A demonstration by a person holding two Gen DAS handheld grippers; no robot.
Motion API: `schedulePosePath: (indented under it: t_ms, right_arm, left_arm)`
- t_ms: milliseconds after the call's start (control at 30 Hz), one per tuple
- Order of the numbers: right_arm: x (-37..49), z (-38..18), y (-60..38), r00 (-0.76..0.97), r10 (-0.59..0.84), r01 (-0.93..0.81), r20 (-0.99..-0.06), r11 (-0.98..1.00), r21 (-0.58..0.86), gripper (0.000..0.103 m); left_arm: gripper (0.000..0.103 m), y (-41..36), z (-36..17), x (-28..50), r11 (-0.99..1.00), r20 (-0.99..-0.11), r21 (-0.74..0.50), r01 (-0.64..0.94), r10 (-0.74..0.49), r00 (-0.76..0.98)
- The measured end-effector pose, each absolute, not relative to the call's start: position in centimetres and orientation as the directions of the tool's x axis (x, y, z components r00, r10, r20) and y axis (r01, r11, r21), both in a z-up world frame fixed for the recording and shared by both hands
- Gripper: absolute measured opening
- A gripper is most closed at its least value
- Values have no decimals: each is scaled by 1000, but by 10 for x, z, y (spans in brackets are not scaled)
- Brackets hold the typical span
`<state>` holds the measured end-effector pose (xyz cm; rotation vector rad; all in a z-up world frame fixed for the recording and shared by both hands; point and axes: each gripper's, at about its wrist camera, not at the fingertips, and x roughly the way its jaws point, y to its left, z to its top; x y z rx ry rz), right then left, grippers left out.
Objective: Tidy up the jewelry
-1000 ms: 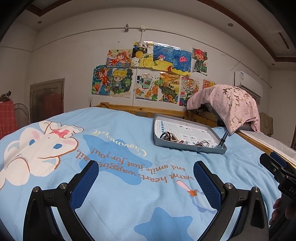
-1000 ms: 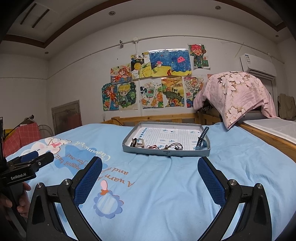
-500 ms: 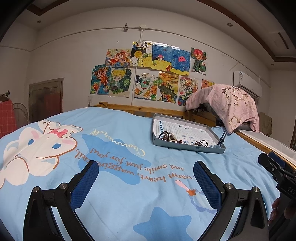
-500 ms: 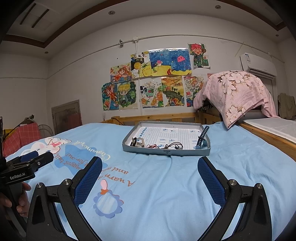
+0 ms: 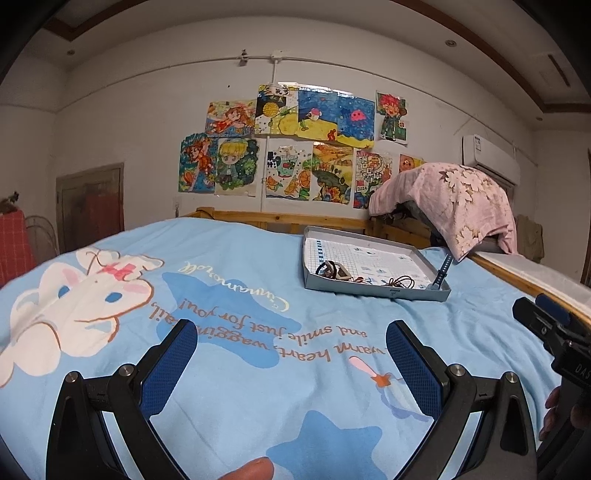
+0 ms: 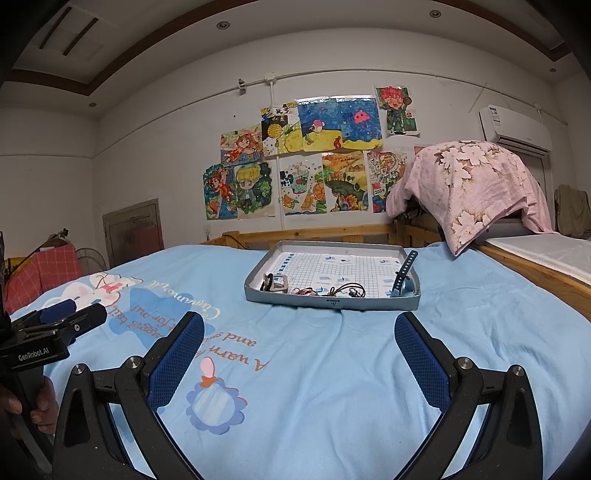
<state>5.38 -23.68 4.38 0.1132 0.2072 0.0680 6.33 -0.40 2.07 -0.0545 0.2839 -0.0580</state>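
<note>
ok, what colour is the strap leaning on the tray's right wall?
Dark blue strap, propped against the grey tray; clearest in the right wrist view.

Both my wrist views are dim, with a cool, slightly violet tone. The light comes from small recessed ceiling lamps (image 6: 434, 13) in the upper part of the frame, and it is soft, so shadows on the blue bedsheet (image 5: 258, 369) are weak. The fisheye lens bends the walls and darkens all corners. No glare; the far wall looks slightly grainy.
</note>
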Motion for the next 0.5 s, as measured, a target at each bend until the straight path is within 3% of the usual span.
schedulePosePath:
  t_ms: [500]
  right_arm:
    - [53, 44, -235, 975, 83, -60, -205, 992, 114, 101]
  left_arm:
    - [103, 0, 17, 65, 999, -276, -48, 22, -35, 960]
